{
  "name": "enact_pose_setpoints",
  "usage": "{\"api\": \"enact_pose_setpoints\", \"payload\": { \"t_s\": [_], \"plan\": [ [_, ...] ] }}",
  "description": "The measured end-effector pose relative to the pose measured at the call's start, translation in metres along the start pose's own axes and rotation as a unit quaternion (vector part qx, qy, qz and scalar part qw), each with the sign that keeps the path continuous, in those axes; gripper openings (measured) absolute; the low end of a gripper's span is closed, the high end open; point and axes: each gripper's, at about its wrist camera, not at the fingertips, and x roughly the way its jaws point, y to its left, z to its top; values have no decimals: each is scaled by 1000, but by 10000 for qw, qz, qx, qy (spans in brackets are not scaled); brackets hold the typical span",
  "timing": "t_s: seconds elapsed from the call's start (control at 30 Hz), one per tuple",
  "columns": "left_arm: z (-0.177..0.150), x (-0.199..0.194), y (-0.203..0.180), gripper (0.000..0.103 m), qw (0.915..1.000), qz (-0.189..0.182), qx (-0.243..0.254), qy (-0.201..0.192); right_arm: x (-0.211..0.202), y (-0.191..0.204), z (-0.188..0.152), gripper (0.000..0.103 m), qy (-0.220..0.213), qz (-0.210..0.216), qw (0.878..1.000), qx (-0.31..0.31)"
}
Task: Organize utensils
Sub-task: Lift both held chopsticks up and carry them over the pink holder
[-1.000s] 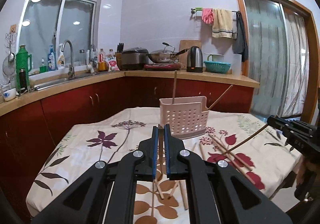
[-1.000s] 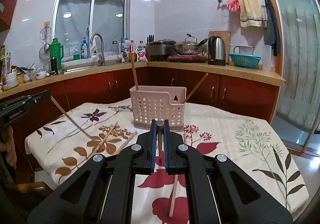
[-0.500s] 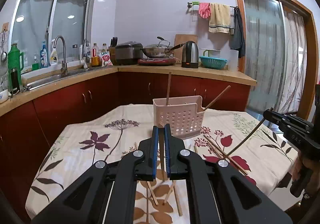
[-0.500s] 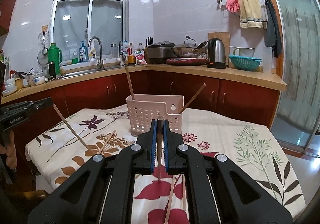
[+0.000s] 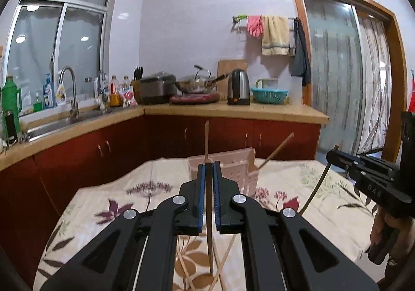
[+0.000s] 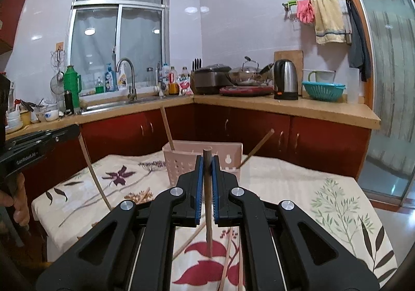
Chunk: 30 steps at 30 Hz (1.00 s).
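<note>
A pink perforated utensil basket (image 6: pixel 207 161) stands on the table with the floral cloth (image 6: pixel 298 187); two chopsticks lean in it. It also shows in the left wrist view (image 5: pixel 233 169). My left gripper (image 5: pixel 208 182) is shut on a wooden chopstick (image 5: pixel 209 239) that hangs down above the table. My right gripper (image 6: pixel 207 174) is shut on another chopstick (image 6: pixel 207 200), held upright in front of the basket. Several loose chopsticks (image 6: pixel 228 259) lie on the cloth below both grippers (image 5: pixel 223 259).
A kitchen counter (image 6: pixel 259 104) with a sink, cooker, wok and kettle runs behind the table. A glass sliding door (image 6: pixel 389 83) is on the right. Each gripper shows at the edge of the other's view: the right one (image 5: pixel 363 169), the left one (image 6: pixel 39 145).
Both grippers have lifted their chopsticks off the cloth and moved closer to the basket. The views have tilted upward.
</note>
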Motion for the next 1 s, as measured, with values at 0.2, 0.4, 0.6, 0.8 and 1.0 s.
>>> {"api": "enact_pose_setpoints", "payload": {
  "t_s": [0.2, 0.4, 0.6, 0.8, 1.0],
  "plan": [
    [31, 8, 1, 7, 9987, -40, 25, -499, 6, -13, 29, 7, -410, 96, 9991, 50],
    [62, 27, -3, 7, 9958, -192, 69, -893, 21, -23, 59, 7, -779, 112, 9969, -33],
    [90, 45, -11, 7, 9900, -240, 237, -1368, 40, -37, 87, 7, -1140, 97, 9934, -92],
    [105, 67, -11, 7, 9871, -190, 283, -1564, 63, -51, 101, 7, -1255, 120, 9920, -57],
    [109, 98, -10, 7, 9857, -31, 373, -1645, 90, -57, 106, 7, -1325, 136, 9910, -87]
  ]
}}
